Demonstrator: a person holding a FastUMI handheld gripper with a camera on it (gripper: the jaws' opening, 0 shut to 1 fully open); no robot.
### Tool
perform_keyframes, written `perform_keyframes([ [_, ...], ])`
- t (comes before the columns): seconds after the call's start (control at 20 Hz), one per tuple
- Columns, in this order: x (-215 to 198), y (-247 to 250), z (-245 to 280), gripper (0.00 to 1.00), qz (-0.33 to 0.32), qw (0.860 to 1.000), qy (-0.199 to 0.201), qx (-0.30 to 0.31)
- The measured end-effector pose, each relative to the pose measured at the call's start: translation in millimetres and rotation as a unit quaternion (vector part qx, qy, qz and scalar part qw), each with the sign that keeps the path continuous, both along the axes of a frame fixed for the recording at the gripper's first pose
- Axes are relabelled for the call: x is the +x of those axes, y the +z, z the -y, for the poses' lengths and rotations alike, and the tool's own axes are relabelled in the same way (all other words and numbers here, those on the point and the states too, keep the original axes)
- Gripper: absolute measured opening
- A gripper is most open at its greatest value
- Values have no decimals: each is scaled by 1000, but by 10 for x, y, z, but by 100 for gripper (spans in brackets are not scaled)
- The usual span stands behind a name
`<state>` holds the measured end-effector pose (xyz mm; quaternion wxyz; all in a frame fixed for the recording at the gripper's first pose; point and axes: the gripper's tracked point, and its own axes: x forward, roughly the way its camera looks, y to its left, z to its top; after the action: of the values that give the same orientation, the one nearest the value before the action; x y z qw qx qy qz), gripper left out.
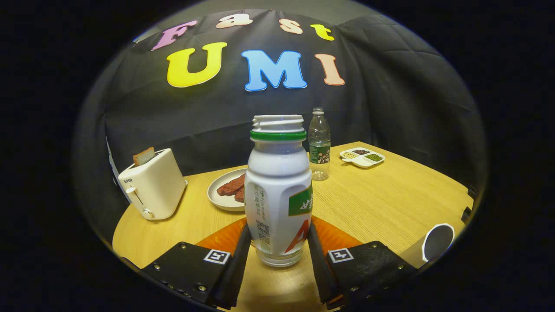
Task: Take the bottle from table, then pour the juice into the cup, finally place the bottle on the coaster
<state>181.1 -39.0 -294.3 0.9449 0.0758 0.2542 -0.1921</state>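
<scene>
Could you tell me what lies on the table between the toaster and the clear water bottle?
In the gripper view, a plate holding reddish-brown slices sits between the toaster and the water bottle, partly hidden by the juice bottle held between the gripper fingers.

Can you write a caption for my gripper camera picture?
Gripper shut on an uncapped white plastic bottle, upright above an orange coaster on the wooden table.

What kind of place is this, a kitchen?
Probably a staged breakfast table in a booth, not a real kitchen: a toaster, a plate of meat and a snack tray, while the tool grips a bottle.
</scene>
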Motion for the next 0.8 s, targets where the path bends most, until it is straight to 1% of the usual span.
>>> perform_keyframes([
  [0.25,236,-76,-27,67,2,1000,10,-18],
  [0.4,399,-107,-56,68,-2,998,34,-48],
  [0.5,498,-132,-84,68,1,998,43,-54],
  [0.65,557,-222,-77,67,-1,997,42,-59],
  [0.8,595,-298,-59,69,-6,996,52,-69],
])
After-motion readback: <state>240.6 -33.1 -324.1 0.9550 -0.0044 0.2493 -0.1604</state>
